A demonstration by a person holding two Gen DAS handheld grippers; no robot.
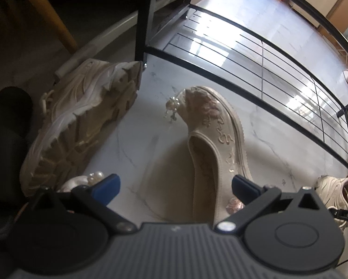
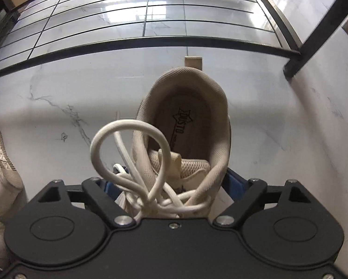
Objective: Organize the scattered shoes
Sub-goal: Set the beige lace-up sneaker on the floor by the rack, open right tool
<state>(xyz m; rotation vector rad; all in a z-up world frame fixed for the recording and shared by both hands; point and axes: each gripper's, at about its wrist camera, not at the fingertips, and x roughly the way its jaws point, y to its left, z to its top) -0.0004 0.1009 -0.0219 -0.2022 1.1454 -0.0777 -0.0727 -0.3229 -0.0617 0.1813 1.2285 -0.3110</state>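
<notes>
Beige mesh sneaker (image 2: 183, 134) at frame centre, gripped across its laces by right gripper (image 2: 174, 183); loose loop could snag on rack (image 2: 136, 43). Left gripper (image 1: 175, 187) wide open, empty, over embroidered shoe (image 1: 217, 144) on floor.

Left hand-held gripper (image 1: 175, 189): black linkage arms, blue fingertip pads (image 1: 107, 186), silver screws, ribbed grey body. Right hand-held gripper (image 2: 174, 183): same.

Strong window glare bounces off the glossy floor (image 1: 220, 41) under the rack (image 1: 278, 53), washing out its far bars. The left view's far-left corner is dark and murky. Fisheye bends straight rails into arcs; the near lace (image 2: 127, 139) looks slightly soft
</notes>
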